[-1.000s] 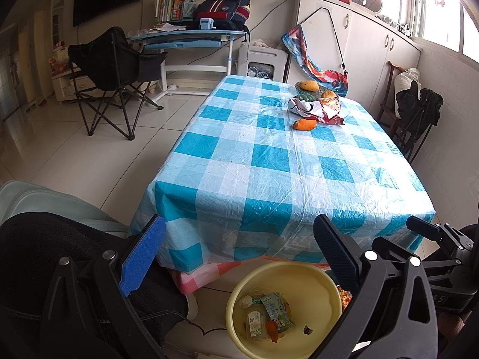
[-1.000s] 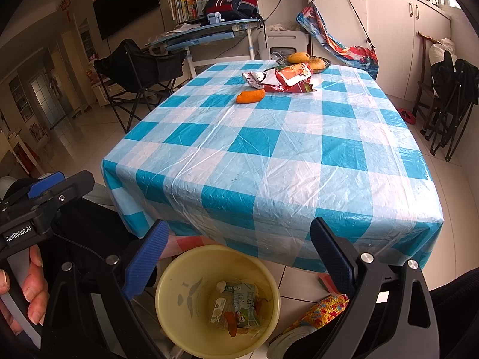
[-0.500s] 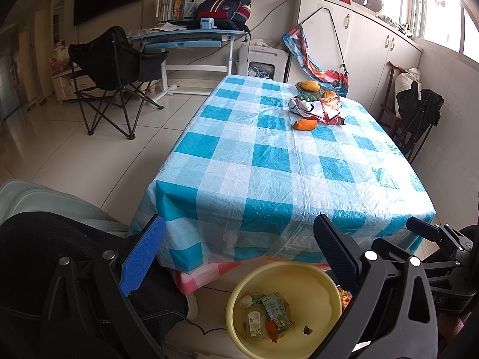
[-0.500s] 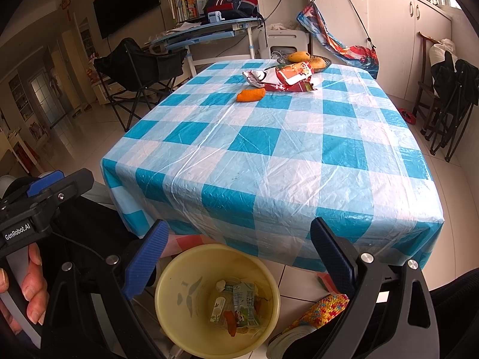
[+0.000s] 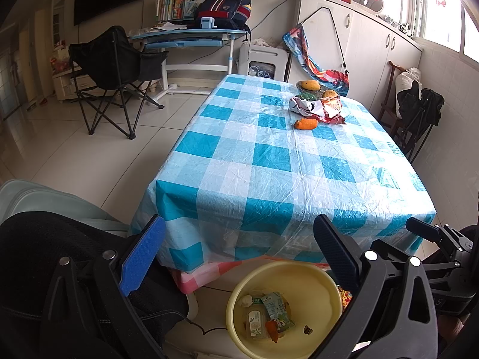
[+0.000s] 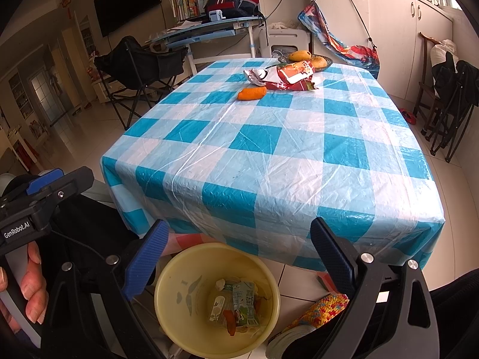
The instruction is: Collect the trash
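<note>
A yellow basin (image 5: 317, 281) (image 6: 191, 272) stands on the floor by the table's near edge and holds a small carton, a pouch and scraps. Far across the blue-checked table (image 5: 269, 164) (image 6: 269, 149) lie a red snack wrapper (image 5: 330, 107) (image 6: 295, 74), a crumpled white wrapper (image 5: 302, 105) (image 6: 257, 76) and an orange piece (image 5: 305, 123) (image 6: 252, 93). My left gripper (image 5: 238, 233) hangs open above the basin with nothing between its fingers. My right gripper (image 6: 239, 236) is open and empty too, also over the basin.
A plate of mangoes (image 5: 311, 85) (image 6: 302, 56) sits behind the wrappers. A black folding chair (image 5: 116, 68) and a desk (image 5: 185, 34) stand left of the table; more folded chairs (image 6: 449, 95) are at the right wall. A hand (image 6: 27, 287) holds the left gripper's handle.
</note>
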`<state>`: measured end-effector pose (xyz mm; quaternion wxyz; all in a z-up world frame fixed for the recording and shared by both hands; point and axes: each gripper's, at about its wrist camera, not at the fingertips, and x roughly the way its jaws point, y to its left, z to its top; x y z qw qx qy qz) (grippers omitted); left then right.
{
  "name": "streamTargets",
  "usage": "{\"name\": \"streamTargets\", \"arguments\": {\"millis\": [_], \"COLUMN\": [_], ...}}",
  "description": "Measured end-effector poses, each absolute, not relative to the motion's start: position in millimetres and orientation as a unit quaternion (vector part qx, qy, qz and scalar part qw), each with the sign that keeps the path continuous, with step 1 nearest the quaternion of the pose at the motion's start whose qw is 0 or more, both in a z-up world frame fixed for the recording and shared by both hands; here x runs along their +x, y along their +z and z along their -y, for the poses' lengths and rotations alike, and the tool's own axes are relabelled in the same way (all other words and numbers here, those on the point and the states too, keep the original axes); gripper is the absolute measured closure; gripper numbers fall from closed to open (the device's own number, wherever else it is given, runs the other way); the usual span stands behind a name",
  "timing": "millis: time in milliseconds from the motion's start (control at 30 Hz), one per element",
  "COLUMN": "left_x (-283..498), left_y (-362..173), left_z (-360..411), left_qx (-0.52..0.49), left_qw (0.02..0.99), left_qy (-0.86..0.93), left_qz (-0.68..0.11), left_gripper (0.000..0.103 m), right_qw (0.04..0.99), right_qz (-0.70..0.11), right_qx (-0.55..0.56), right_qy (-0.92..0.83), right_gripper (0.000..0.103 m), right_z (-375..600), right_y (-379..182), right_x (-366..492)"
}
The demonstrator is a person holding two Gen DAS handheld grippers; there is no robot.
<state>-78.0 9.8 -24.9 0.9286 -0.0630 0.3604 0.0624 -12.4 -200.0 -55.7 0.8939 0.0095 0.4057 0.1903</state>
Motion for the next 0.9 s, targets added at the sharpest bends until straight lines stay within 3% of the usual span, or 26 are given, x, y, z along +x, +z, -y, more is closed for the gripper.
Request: {"name": "streamTargets", "arguments": {"millis": [900], "left_x": [-76.7], "left_y": [-25.9], "left_z": [-11.0], "left_qx": [-0.064], "left_qw": [0.928], "left_qy": [0.063], "left_qz": [-0.362], "left_gripper": [0.007], "right_qw": [0.889], "right_qz": [-0.413], "right_qx": [-0.012], "right_qy": [0.197], "right_gripper": [0.011], "right_z": [194.9], "right_y": [-56.0], "right_x": [-13.0]}}
